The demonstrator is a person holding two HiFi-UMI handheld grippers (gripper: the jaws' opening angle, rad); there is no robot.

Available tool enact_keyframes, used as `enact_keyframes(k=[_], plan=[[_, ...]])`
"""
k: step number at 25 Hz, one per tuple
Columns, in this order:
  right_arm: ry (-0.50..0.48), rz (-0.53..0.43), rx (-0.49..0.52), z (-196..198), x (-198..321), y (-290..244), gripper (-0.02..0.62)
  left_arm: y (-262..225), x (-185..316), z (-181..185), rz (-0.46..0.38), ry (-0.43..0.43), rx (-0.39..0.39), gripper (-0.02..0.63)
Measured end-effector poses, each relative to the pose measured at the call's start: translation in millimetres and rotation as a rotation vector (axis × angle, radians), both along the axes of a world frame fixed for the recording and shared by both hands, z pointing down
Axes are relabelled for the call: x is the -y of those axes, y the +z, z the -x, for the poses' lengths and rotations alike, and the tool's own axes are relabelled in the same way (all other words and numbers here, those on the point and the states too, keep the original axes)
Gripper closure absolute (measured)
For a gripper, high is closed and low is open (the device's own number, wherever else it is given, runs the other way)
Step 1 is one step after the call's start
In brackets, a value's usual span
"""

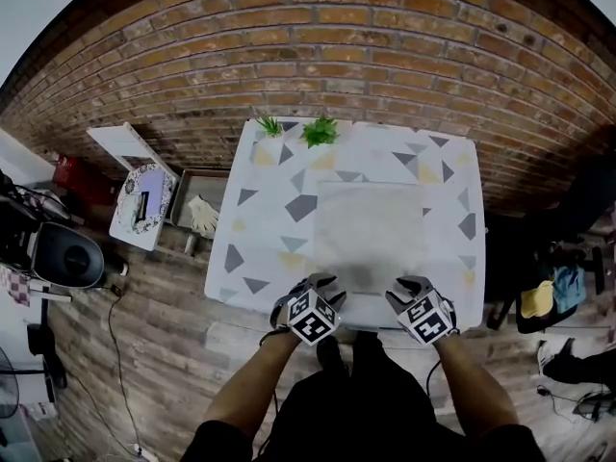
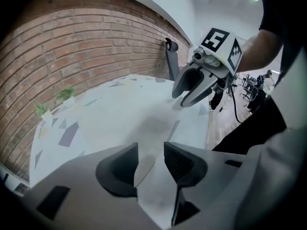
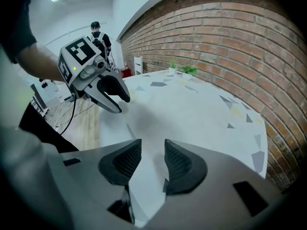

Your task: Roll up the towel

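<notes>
A pale square towel (image 1: 371,234) lies flat on the table (image 1: 258,227), which wears a white cloth with grey and yellow triangles. My left gripper (image 1: 323,283) hovers at the towel's near left corner, jaws apart with nothing between them. My right gripper (image 1: 413,286) hovers at the near right corner, also open and empty. In the left gripper view the towel (image 2: 139,123) shows past the left gripper (image 2: 151,158), with the right gripper (image 2: 181,96) further along the same edge. In the right gripper view the right gripper (image 3: 152,160) looks onto the towel (image 3: 182,114), the left gripper (image 3: 117,102) beside it.
Two small green plants (image 1: 320,130) (image 1: 269,125) stand at the table's far edge, against a brick wall (image 1: 366,56). Left of the table are a white stand (image 1: 144,198) and a tray with gloves (image 1: 201,214). A person stands far off (image 3: 97,32).
</notes>
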State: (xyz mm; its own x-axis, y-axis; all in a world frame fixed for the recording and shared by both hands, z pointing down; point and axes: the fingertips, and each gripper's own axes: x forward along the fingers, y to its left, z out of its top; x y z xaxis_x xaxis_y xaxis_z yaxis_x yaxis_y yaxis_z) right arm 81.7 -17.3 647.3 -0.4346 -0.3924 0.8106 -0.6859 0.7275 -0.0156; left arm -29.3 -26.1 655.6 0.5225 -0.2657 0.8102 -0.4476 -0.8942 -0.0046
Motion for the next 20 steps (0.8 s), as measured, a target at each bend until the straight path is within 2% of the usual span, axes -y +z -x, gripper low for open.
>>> enact_keyframes(k=[7, 15, 19, 20], plan=[[-0.109, 0.016, -0.093, -4, -5, 23, 0.43, 23, -12, -8, -0.006, 0.132, 0.096, 0.437], [-0.152, 0.063, -0.099, 0, -9, 38, 0.444, 26, -12, -11, 0.008, 0.15, 0.114, 0.442], [-0.168, 0.068, -0.09, 4, -11, 38, 0.507, 22, -12, -15, -0.014, 0.166, 0.115, 0.448], [-0.162, 0.066, -0.091, 4, -10, 38, 0.545, 20, -12, -19, -0.022, 0.174, 0.11, 0.448]])
